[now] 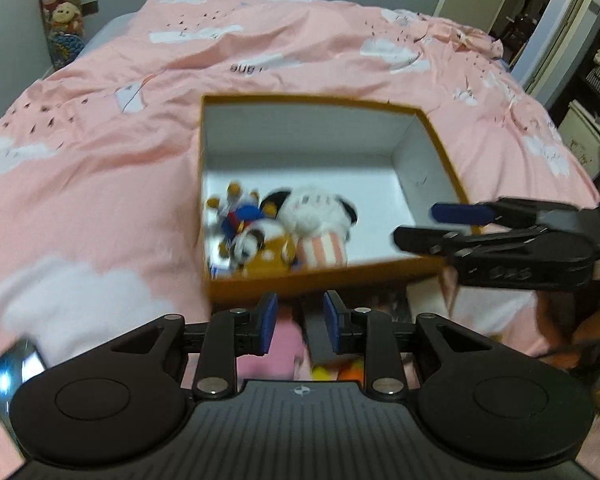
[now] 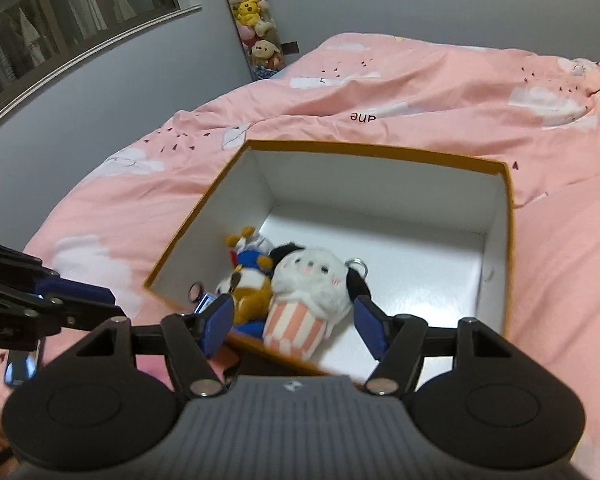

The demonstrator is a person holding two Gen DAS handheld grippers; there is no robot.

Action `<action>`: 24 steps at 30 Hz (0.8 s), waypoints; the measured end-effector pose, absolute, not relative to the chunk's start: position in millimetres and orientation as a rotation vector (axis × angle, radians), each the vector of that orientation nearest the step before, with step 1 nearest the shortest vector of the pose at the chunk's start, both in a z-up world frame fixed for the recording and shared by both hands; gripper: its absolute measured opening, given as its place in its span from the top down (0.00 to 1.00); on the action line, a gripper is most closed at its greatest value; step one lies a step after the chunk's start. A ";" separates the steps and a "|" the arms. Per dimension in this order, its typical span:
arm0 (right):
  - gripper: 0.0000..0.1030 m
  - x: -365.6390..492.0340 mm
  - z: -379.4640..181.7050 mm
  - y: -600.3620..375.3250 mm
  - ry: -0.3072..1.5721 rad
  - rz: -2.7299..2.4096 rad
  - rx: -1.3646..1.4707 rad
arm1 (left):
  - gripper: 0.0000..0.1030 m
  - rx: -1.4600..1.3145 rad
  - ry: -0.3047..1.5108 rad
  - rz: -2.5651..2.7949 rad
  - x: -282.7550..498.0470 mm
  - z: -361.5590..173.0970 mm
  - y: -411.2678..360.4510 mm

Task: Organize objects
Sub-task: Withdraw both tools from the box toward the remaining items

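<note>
On a bed spread with a pink cloud-print duvet, an orange box with white inner walls sits open. In its near left corner lie two small plush toys: to the left a brown-and-blue plush, and touching it on the right a white plush in a striped popcorn cup with a metal key ring at its ear. The left claw hovers just short of the box's near wall, jaws narrowly parted; whether it grips the pink and grey items blurred beneath cannot be told. The right claw hangs over the box's near rim, jaws spread wide either side of the popcorn plush, holding nothing. Both toys look light, soft and squashy; the firm striped cup seems the likeliest hold
</note>
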State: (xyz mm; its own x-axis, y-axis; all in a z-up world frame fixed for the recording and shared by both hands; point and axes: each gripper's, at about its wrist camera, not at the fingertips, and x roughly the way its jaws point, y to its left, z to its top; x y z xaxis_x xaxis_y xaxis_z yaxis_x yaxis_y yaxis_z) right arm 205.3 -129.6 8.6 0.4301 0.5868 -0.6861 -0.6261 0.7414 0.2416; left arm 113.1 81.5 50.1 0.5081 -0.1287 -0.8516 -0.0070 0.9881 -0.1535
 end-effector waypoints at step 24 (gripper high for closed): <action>0.31 146.6 -58.4 -215.6 1.146 0.351 -0.146 | 0.57 -0.127 1.107 -0.325 90.9 -12.3 1.6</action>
